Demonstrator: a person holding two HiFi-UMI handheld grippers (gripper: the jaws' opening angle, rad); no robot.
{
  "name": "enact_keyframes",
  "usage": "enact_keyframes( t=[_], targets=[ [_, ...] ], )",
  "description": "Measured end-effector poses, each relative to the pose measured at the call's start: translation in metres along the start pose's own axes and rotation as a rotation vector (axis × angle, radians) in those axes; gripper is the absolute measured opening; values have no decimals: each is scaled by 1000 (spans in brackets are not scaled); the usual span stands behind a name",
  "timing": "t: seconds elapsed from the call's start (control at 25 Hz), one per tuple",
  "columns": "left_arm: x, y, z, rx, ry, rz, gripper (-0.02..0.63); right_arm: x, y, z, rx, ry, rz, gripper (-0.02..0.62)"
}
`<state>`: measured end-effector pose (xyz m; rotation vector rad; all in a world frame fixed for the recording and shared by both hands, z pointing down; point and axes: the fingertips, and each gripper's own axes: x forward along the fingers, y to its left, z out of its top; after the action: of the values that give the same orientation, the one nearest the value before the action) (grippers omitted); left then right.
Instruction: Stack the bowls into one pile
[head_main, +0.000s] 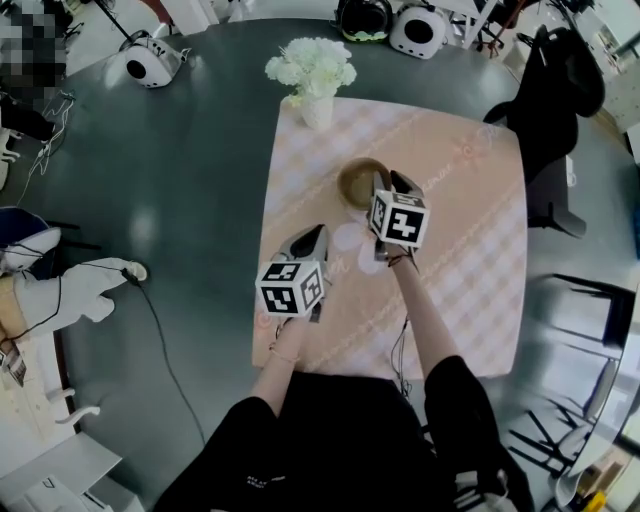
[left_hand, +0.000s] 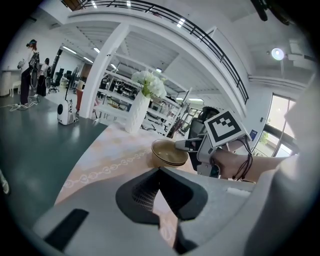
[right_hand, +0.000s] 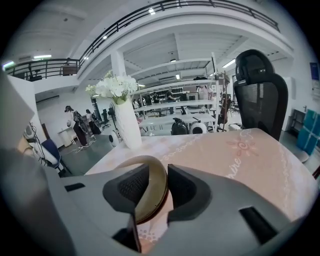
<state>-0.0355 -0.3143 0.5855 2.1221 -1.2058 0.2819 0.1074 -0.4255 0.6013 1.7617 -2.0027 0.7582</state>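
Right gripper (right_hand: 162, 175): jaws stand apart with the near rim of the brown bowl (right_hand: 152, 192) between them. A gap shows at the right-hand pad; contact at the other pad is unclear. The bowl sits on the pink-clothed table (head_main: 470, 250), and banding on its side possibly marks more than one bowl nested. Left gripper (left_hand: 160, 172): fingertips together with nothing between them, and the bowl lies ahead of its tips, slightly right.
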Motion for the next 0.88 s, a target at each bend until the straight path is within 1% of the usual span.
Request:
enact_keyframes(
  t=[0.16, 0.24, 0.32, 0.44, 0.6, 0.68, 0.88],
  targets=[
    [-1, 0, 1, 0, -2, 1, -3, -3, -8, 2, -1, -14, -39, 140],
    [-3, 0, 1, 0, -4, 3, -3, -6, -9, 2, 20, -16, -36, 156],
    [-5, 1, 2, 2, -9, 4, -3, -9, -9, 1, 49, -14, -19, 153],
    [-9, -1, 7, 16, -29, -5, -3, -17, -9, 3, 73, -33, 3, 125],
    [-21, -3, 16, 51, -56, -11, -3, -35, -9, -3, 58, -43, 33, 37],
    [-29, -4, 19, 58, -74, -10, -3, -46, -7, -7, 70, -45, 74, 1],
    [-50, -12, 29, 85, -124, -23, -3, -79, 8, -12, 95, -81, 181, -6]
  ],
)
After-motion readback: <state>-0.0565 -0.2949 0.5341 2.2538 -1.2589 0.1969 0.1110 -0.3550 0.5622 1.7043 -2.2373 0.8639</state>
